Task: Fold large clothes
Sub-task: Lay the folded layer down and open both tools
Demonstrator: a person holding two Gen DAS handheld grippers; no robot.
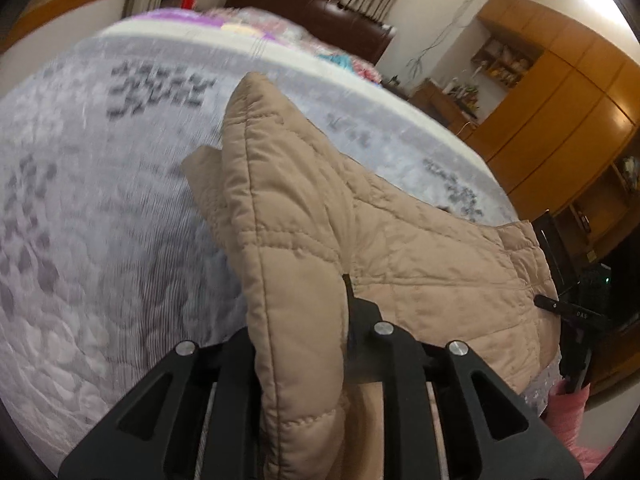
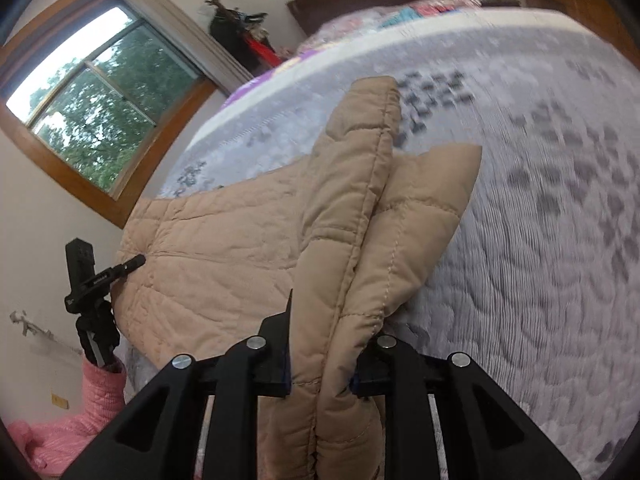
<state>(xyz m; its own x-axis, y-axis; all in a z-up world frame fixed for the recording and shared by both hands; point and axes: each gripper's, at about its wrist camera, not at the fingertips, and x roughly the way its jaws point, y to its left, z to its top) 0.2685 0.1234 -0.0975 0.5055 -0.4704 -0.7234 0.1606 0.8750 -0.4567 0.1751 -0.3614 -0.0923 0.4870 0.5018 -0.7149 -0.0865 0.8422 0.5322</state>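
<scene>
A tan quilted jacket (image 1: 304,240) (image 2: 248,248) lay across the frame's centre on the bed, its edge bunched into thick folds at bottom centre.

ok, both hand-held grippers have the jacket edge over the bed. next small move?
Probably carry the fold further across and lay it flat: the left hand-held gripper and the right hand-held gripper each pinch the tan quilted jacket, its doubled edge raised above the bedspread.

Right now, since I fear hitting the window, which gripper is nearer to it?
Left. The left gripper holds the jacket on the side toward the window; the right gripper holds the jacket's other end, farther from it.
</scene>
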